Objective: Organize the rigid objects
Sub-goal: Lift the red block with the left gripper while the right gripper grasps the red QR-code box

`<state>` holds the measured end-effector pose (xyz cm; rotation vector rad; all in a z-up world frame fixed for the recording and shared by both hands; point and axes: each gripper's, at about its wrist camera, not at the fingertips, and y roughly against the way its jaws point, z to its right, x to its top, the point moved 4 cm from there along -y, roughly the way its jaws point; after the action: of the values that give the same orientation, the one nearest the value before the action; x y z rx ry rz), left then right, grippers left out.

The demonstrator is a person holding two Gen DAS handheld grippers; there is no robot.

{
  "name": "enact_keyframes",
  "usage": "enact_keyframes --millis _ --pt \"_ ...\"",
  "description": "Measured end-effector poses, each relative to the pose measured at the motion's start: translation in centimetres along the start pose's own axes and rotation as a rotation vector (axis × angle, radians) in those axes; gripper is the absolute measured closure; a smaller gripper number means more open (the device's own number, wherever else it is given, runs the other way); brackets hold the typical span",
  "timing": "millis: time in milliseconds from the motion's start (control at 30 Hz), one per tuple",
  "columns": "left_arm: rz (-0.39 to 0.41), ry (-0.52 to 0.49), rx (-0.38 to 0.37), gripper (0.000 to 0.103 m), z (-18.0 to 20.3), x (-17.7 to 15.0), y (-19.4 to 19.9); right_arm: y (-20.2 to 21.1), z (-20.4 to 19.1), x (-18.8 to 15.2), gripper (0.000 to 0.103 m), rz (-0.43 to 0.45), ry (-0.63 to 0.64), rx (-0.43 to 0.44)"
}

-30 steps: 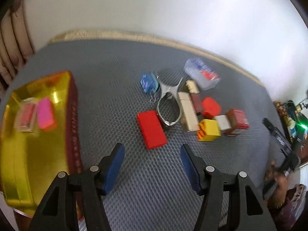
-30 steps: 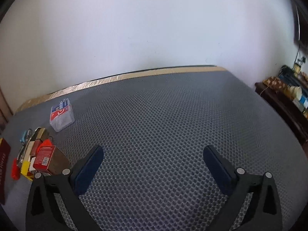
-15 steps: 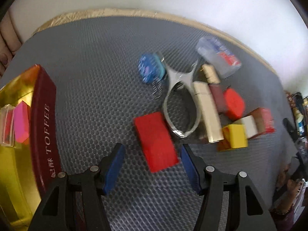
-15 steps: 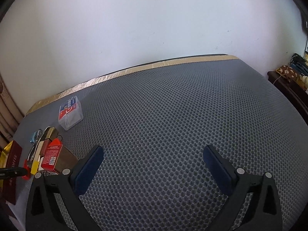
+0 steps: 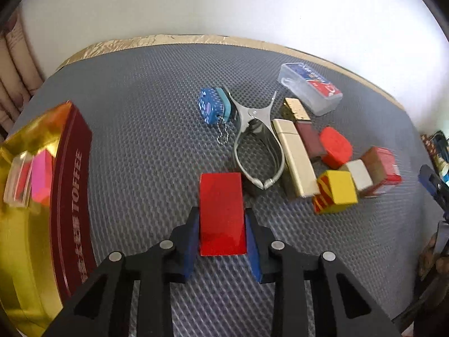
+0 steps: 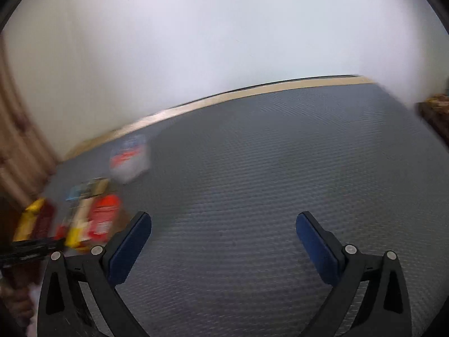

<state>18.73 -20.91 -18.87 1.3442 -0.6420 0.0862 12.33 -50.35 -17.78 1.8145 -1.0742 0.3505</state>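
A flat red block (image 5: pixel 221 196) lies on the grey mat (image 5: pixel 140 140), and my left gripper (image 5: pixel 221 219) straddles it. Its jaws are closing, and the blue pads (image 5: pixel 192 233) sit against both long sides of the block. To the left stands a gold tin with dark red "TOFFEE" walls (image 5: pixel 71 168); a pink block (image 5: pixel 42 174) and a clear case (image 5: pixel 16 179) lie inside it. My right gripper (image 6: pixel 224 224) hovers open over bare mat with nothing between its fingers.
Right of the red block lies a cluster: blue keychain (image 5: pixel 212 106), metal clipper (image 5: pixel 252 129), cream lighter (image 5: pixel 294 157), clear case (image 5: pixel 310 87), red cap (image 5: pixel 335 146), yellow cube (image 5: pixel 336 193), white cube (image 5: pixel 360 174), red-brown box (image 5: pixel 381 165). A wall backs the mat.
My left gripper came down and forward over the red block, and its jaws closed in from wide apart to the block's sides. The right view swung and is blurred now.
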Motion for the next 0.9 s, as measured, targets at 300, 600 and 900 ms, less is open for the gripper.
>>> enact_keyframes --millis 300,600,900 --pt "0.0 -0.032 -0.037 0.072 1.0 -1.9 2.0 -1.7 -8.0 0.5 0.0 -0.12 0.387 0.159" --pt "-0.032 -0.019 -0.073 0.072 1.4 -3.2 3.4 -5.3 -11.0 0.1 0.002 -0.296 0.777 0.184" --pt "-0.062 0.001 -0.087 0.072 1.3 -3.8 3.9 -8.8 -12.9 -0.7 0.053 -0.538 0.978 0.222"
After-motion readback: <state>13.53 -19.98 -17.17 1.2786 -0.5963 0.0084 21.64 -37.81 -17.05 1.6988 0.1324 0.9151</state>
